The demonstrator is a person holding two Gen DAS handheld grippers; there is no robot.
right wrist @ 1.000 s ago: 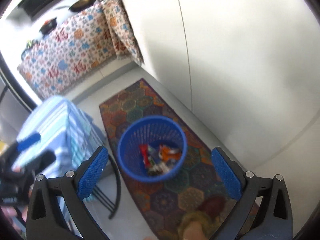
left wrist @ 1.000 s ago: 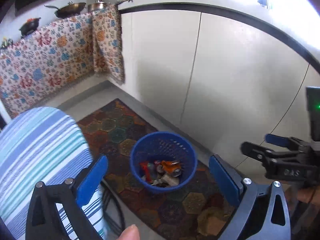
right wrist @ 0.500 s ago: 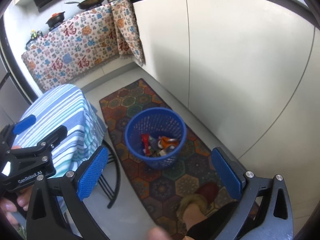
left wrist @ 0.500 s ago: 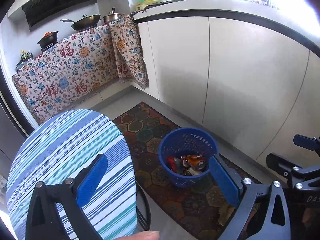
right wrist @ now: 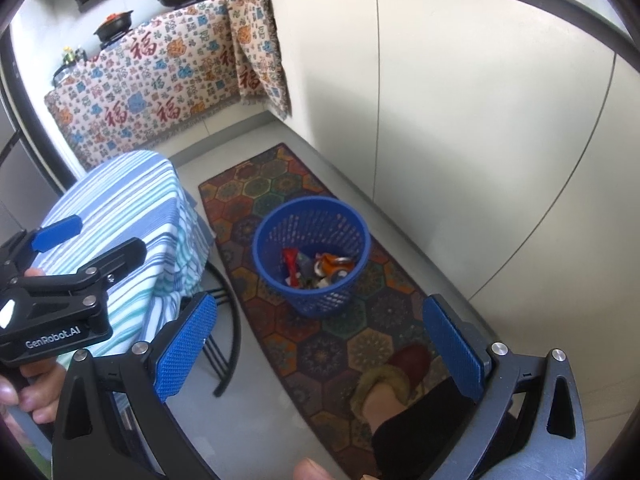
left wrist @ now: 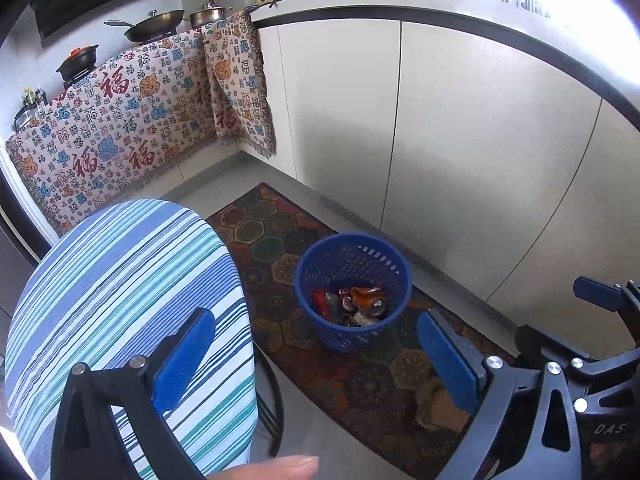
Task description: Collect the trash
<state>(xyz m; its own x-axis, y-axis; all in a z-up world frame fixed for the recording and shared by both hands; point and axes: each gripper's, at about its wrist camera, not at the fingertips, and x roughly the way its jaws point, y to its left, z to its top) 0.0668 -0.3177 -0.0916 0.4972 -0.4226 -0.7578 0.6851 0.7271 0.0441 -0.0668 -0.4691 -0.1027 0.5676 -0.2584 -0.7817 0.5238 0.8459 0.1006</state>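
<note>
**Both grippers empty above the filled basket**

Left wrist view: the left gripper [left wrist: 316, 352] is held with its blue pads spread wide and nothing between them. The blue basket [left wrist: 384, 320] stands upright on the patterned rug [left wrist: 376, 384], ahead of the gripper and framed between its two fingers, well apart from both. The trash [left wrist: 356, 304] lies in the basket's bottom, an orange can among it. A striped table [left wrist: 120, 296] sits under the left finger. The right gripper shows at the right edge.

Right wrist view: the right gripper [right wrist: 320, 344] is likewise wide open and holds nothing. The basket [right wrist: 324, 300] is ahead and below, between the fingers and nearer the left one, with the trash [right wrist: 316, 268] inside. The left gripper [right wrist: 84, 242] hovers over the table [right wrist: 120, 208], its jaws parted, gripped by a hand [right wrist: 24, 392]. A slippered foot [right wrist: 392, 376] rests on the rug [right wrist: 320, 352] near the right finger.
</note>
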